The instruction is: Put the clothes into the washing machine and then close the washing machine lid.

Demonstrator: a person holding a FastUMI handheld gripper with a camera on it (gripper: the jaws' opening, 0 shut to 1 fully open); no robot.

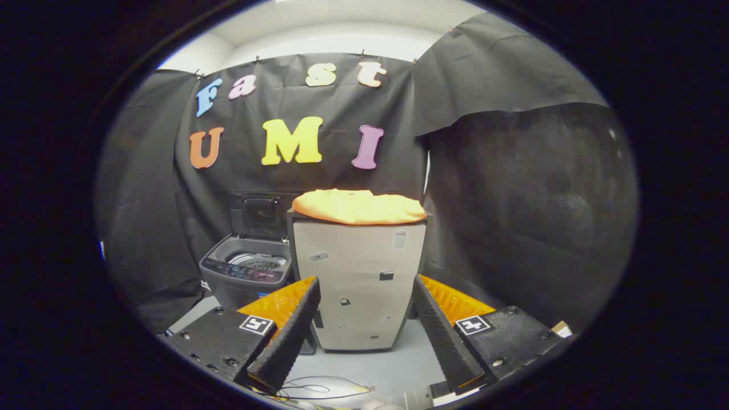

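Clothes (359, 206) atop cabinet (359, 285), well beyond spread, empty fingers (364, 336).

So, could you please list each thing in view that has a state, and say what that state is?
Washer: lid up, drum open.
Orange clothes: heaped on top of the cabinet, not yet loaded.
Hand-held gripper: fingers open, holding nothing, short of the cabinet.
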